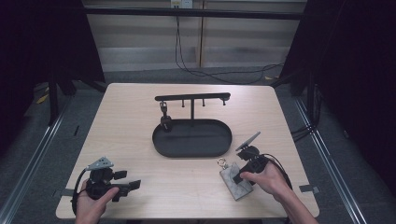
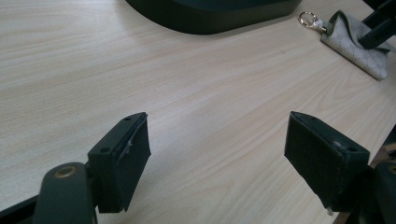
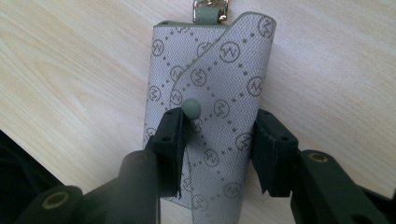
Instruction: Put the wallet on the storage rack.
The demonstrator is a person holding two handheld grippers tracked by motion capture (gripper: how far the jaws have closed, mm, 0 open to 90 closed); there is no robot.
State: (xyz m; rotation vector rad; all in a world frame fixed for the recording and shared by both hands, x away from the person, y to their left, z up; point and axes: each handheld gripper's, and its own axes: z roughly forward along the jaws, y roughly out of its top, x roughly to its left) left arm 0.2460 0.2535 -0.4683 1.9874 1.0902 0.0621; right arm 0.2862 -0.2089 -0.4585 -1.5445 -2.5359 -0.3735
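Observation:
A grey patterned key pouch point(image 1: 236, 183) with a metal ring point(image 1: 221, 162) lies near the table's front right. My right gripper point(image 1: 240, 176) is down on it. In the right gripper view the jaws press both sides of the pouch point(image 3: 219, 88) flap, the left pad beside its green snap point(image 3: 191, 108); right gripper point(image 3: 217, 140). Near the front left edge my left gripper point(image 1: 130, 181) is held open over bare wood, nothing between its jaws point(image 2: 217, 154). The left gripper view has the pouch point(image 2: 357, 46) at far right.
A black oval tray point(image 1: 191, 154) sits mid-table with a hook rack point(image 1: 192, 97) standing in it. One small dark item point(image 1: 165, 122) hangs from the rack's left hook. Bare wood lies between both grippers and the tray edge point(image 2: 210, 21).

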